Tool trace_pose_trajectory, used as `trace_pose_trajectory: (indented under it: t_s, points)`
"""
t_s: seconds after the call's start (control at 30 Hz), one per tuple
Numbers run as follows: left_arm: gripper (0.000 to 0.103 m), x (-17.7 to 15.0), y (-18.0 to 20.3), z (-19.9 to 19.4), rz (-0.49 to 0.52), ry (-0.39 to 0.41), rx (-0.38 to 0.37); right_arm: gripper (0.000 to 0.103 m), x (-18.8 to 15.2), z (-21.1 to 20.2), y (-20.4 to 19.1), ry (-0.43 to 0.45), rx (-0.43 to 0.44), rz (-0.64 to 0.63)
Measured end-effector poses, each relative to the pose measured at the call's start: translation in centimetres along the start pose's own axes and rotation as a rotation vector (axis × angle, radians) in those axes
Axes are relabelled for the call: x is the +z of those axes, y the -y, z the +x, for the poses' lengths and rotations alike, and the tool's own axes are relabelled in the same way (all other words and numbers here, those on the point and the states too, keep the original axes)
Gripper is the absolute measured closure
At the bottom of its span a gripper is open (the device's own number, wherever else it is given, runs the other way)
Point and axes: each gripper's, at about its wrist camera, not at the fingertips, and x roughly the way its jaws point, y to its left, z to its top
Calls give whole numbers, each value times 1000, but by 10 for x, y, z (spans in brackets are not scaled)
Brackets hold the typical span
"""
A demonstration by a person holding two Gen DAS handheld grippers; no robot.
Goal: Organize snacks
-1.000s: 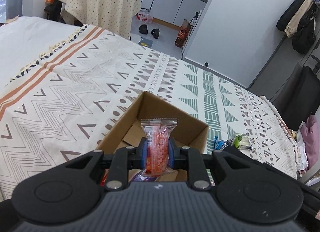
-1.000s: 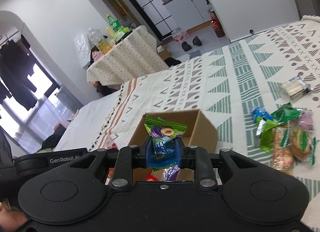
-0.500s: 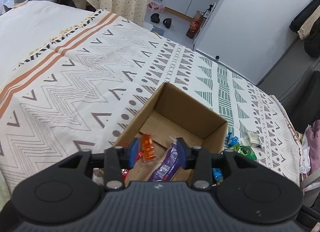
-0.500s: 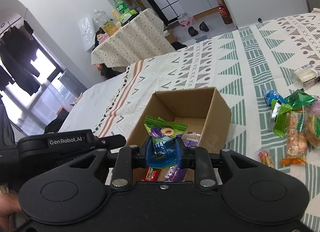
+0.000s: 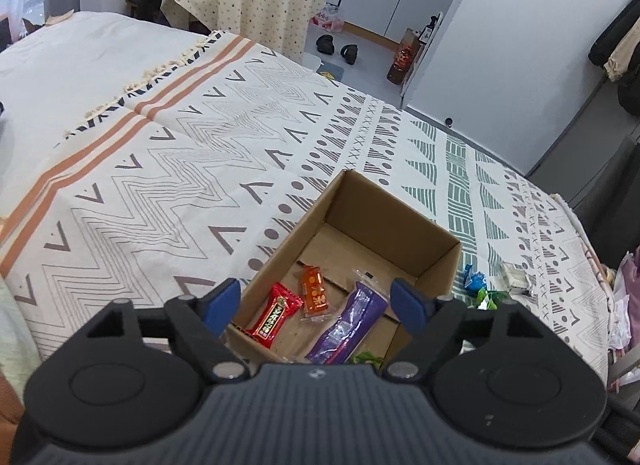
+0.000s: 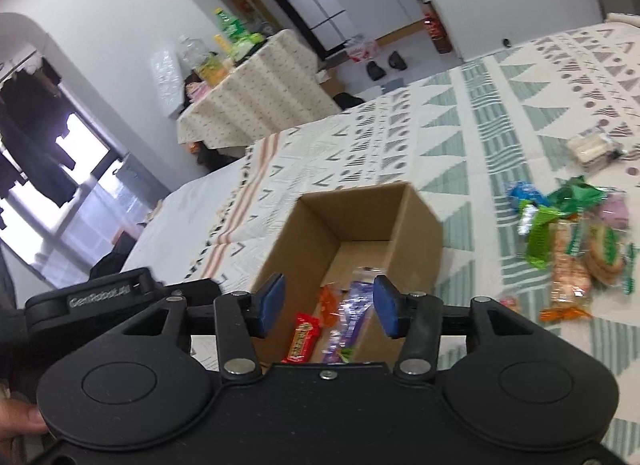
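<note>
Now I am opening both claws, left and right, empty above the box; sinking lower risks tipping it.

The cardboard box is open on top. Its far half is bare floor; the near half holds three packets. Beyond the box and on its left the blanket is free; on its right loose snacks lie.

On the black body of my left hand-held gripper, seen from my right one, I read "GenRobot.AI", blurred. The red snack packet in the box carries printed characters, too small for me to read.
</note>
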Motion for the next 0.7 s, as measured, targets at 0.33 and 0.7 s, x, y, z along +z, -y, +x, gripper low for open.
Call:
trace_pose_trajectory:
  t_s: [0.33,0.7]
  points:
    - [15,-8,14,-6,44,-24,36,36,2,-18,24,-4,-94,11]
    - [0,-17,45,-16,96,5,-2,14,10,-49,47,36,-159,-1]
